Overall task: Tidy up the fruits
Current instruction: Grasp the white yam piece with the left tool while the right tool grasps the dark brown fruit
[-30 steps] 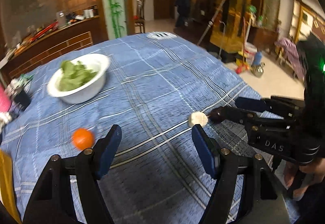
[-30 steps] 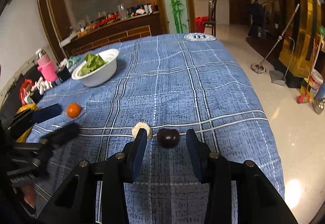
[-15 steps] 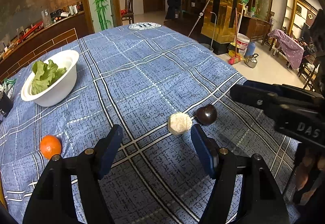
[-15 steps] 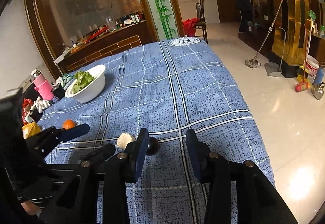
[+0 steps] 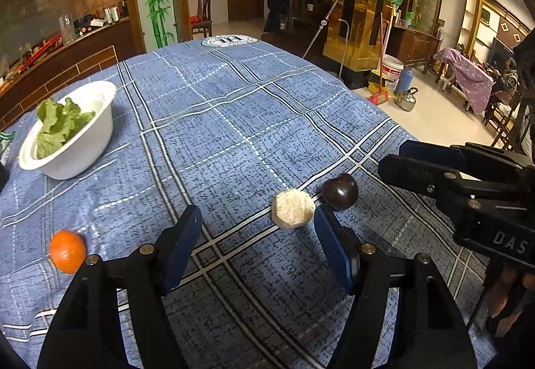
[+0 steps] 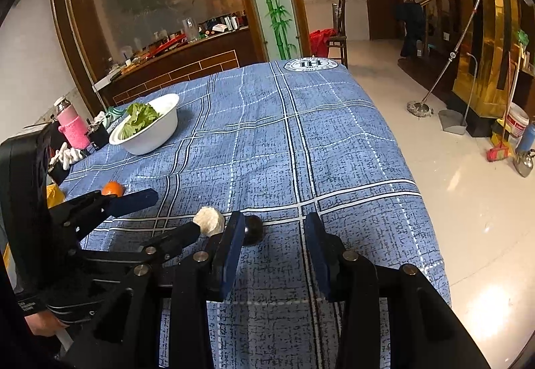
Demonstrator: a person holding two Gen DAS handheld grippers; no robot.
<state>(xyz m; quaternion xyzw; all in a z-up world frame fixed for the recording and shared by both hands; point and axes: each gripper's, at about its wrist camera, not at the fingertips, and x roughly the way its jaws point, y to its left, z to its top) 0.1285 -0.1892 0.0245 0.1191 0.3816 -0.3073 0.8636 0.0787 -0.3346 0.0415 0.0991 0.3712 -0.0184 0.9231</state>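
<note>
Blue cloth (image 5: 234,121): it covered the table under all your fruit.
Left gripper (image 5: 257,238): you held it spread wide and empty, low over the cloth.
Right gripper (image 6: 271,242): likewise parted, holding nothing.
White fruit (image 5: 293,208): it lay just ahead of your left gripper's right finger.
Plum (image 5: 340,191): dark, just beside the white fruit.
Orange (image 5: 67,251): it sat well apart, left of your left gripper.
Bowl (image 5: 83,148): white, with greens, far left.
</note>
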